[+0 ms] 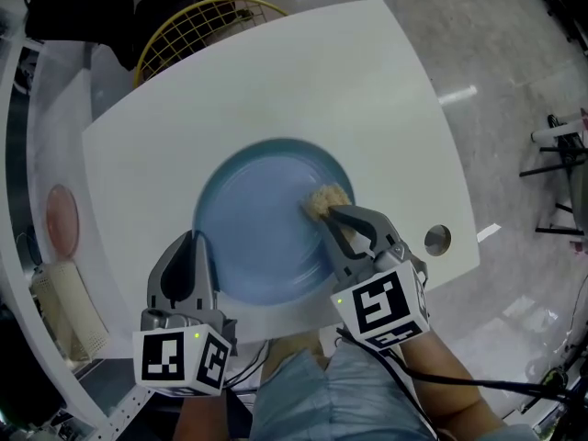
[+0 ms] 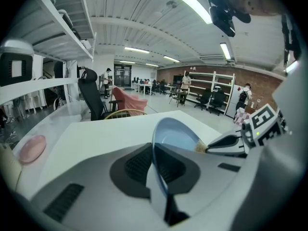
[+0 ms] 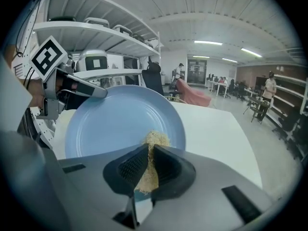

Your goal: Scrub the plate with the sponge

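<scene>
Near-left rim of the round blue plate point(image 1: 262, 219): hidden in the jaws of the left gripper point(image 1: 196, 242). Near part of the tan fibrous sponge point(image 1: 322, 197): covered by the jaws of the right gripper point(image 1: 336, 213). Lower part of the yellow wire frame point(image 1: 184, 26), far left: behind the white desk point(image 1: 367, 81).

bright ceiling strip lights point(image 2: 190, 3) | fisheye edges dark, warped | floor point(image 1: 459, 95) glare

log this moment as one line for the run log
left claw: shut on plate rim | right claw: shut on sponge | sponge: touching plate's right side | table: white, under plate
</scene>
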Available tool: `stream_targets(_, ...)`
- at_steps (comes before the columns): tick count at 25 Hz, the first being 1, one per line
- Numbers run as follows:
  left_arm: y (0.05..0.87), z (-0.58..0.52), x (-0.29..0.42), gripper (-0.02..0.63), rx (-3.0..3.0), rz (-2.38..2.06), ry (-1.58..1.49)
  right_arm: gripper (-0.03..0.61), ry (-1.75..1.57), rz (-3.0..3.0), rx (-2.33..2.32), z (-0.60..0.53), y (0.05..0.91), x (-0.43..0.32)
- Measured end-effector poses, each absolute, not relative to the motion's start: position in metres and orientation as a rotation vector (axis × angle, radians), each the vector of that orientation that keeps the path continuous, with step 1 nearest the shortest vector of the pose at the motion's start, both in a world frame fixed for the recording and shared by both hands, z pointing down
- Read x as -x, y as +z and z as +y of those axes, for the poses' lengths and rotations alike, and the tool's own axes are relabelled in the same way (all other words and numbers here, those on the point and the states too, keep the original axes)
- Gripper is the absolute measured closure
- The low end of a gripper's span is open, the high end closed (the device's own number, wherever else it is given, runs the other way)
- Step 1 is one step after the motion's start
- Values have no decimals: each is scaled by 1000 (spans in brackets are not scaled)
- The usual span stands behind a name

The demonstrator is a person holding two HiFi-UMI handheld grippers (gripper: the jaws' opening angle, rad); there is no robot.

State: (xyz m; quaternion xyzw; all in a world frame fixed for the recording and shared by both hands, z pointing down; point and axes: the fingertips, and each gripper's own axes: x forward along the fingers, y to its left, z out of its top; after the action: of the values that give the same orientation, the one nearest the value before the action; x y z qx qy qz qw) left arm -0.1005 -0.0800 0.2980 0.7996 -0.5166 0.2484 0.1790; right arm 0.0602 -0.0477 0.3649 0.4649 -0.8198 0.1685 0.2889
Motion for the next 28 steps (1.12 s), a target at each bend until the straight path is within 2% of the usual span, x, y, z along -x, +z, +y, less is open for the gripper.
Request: stream_targets(28, 303, -93, 100, 591, -2243, -1422, 663, 538, 324, -2193, -1288, -121, 344, -45)
